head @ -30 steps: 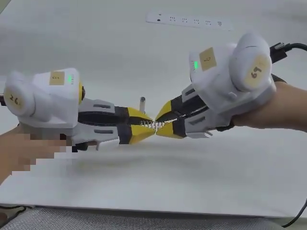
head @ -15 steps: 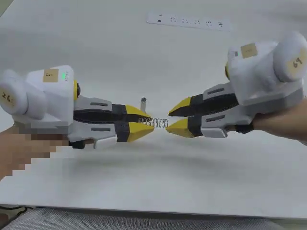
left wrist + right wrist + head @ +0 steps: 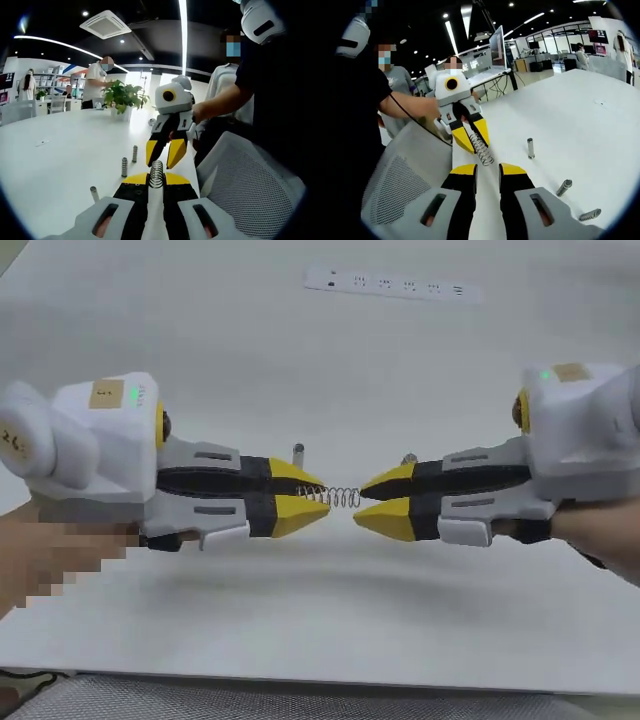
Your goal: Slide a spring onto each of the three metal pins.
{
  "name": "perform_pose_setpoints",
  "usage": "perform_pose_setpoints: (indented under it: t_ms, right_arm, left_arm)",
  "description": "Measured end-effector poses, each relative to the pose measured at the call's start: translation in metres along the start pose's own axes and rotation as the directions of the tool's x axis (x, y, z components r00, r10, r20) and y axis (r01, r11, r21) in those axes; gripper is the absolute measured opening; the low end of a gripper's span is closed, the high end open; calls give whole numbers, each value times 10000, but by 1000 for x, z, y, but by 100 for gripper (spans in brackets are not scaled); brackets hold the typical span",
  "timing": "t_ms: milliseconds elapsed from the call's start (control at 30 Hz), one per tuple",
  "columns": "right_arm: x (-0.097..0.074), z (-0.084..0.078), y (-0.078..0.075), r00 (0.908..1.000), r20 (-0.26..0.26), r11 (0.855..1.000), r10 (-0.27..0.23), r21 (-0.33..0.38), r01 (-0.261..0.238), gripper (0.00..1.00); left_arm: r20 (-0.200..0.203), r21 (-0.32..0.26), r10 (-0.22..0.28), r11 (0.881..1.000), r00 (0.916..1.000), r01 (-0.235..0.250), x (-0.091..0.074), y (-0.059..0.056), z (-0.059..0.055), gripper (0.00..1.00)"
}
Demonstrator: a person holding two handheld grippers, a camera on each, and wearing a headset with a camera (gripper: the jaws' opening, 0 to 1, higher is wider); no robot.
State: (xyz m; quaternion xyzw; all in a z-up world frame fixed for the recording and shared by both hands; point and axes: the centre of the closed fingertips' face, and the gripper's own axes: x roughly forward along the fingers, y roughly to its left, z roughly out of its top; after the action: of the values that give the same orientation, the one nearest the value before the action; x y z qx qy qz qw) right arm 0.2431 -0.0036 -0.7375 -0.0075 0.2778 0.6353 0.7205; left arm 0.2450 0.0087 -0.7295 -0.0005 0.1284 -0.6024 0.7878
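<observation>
Spring [image 3: 335, 497] gripped at one end by the left gripper [image 3: 322, 500], with its free end at the mouth of the right gripper [image 3: 360, 502].
Seen from the head view, the two grippers point tip to tip above the white bench [image 3: 300, 630], and the spring lies roughly level between them. The left gripper's jaws stand narrow, clamped on the near end of the coil; its own view shows the coil seated between the yellow tips. The right gripper's jaws stand parted with a clear gap. The spring's free end sits just ahead of that gap, and I cannot tell whether it touches either tip. Behind the left gripper's tips a bare upright pin [image 3: 298, 451] stands on the bench, apart from the spring.
</observation>
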Motion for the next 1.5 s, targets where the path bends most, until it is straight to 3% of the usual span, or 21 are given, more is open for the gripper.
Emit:
perform_pose_setpoints:
  t_ms: [267,733,1033,1300,1500]
  right_arm:
    - [0,0,4,9993,122,9993,365,-11,-365,16]
    - [1,3,7,9982,295,9986,525,-75,-523,10]
    - [1,-1,8,9980,-46,9976,626,-296,-627,9]
    - [1,1,7,9982,-439,9924,411,-1138,-459,9]
    - [0,3,6,9982,-469,9928,386,-1114,-437,9]
  left_arm:
    - [36,6,-153,9999,9999,152,0,-3,1,2]
    - [63,12,-226,9997,9997,226,2,-4,3,2]
    - [32,8,-288,9996,9996,288,3,-6,3,2]
    - [6,-58,-243,9997,9997,243,3,-5,2,2]
    - [-60,-30,-226,9997,9997,226,3,-4,1,2]
